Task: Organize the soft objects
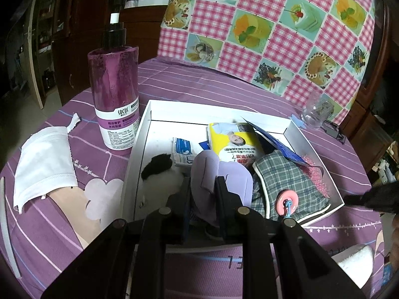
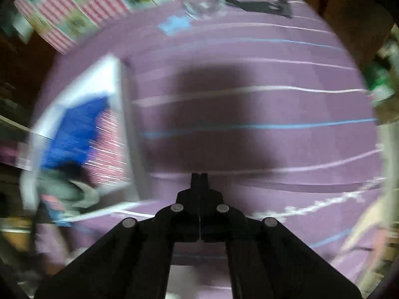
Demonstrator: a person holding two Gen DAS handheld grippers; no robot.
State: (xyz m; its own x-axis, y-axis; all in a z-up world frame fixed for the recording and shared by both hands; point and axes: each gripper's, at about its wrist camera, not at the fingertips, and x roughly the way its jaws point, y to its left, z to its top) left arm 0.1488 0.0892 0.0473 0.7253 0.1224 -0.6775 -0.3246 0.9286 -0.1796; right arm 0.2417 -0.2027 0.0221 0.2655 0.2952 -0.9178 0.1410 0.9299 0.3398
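Note:
My left gripper (image 1: pixel 203 184) reaches into the white box (image 1: pixel 139 149), its jaws closed on a lilac soft item (image 1: pixel 224 174) that bulges between and above the fingers. Around it in the box lie a black-and-white plush (image 1: pixel 159 172), a tissue pack (image 1: pixel 183 152), a yellow printed pack (image 1: pixel 234 142), a grey plaid cloth (image 1: pixel 286 182), a pink glittery piece (image 1: pixel 315 174) and a blue packet (image 1: pixel 274 142). The right wrist view is blurred. There my right gripper (image 2: pixel 199 174) is shut with nothing in it, over the purple bedspread (image 2: pixel 249 114) just right of the box (image 2: pixel 122 114).
A tall purple pump bottle (image 1: pixel 114 94) stands left of the box, with a white face mask (image 1: pixel 45 164) further left. A clear glass (image 1: pixel 316 112) and a small black object (image 2: pixel 261 2) sit beyond the box. A pink checked cushion (image 1: pixel 261 25) rises behind.

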